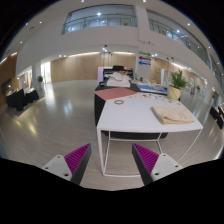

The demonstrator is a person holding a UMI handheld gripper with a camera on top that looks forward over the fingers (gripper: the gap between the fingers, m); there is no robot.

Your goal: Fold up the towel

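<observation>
A tan towel [175, 114] lies loosely bunched on the right part of a white table [135, 115], well beyond my fingers. My gripper [112, 160] is open and empty, held above the floor in front of the table. Its magenta pads [78, 157] stand wide apart, with only bare floor between them. The table's white legs [100, 150] show just ahead of the fingers.
A dark table [112, 97] with a reddish mat and other items stands behind the white one. A potted plant [179, 80] is at the right. Dark seating [18, 98] is far left. Glossy open floor [50, 125] stretches to the left.
</observation>
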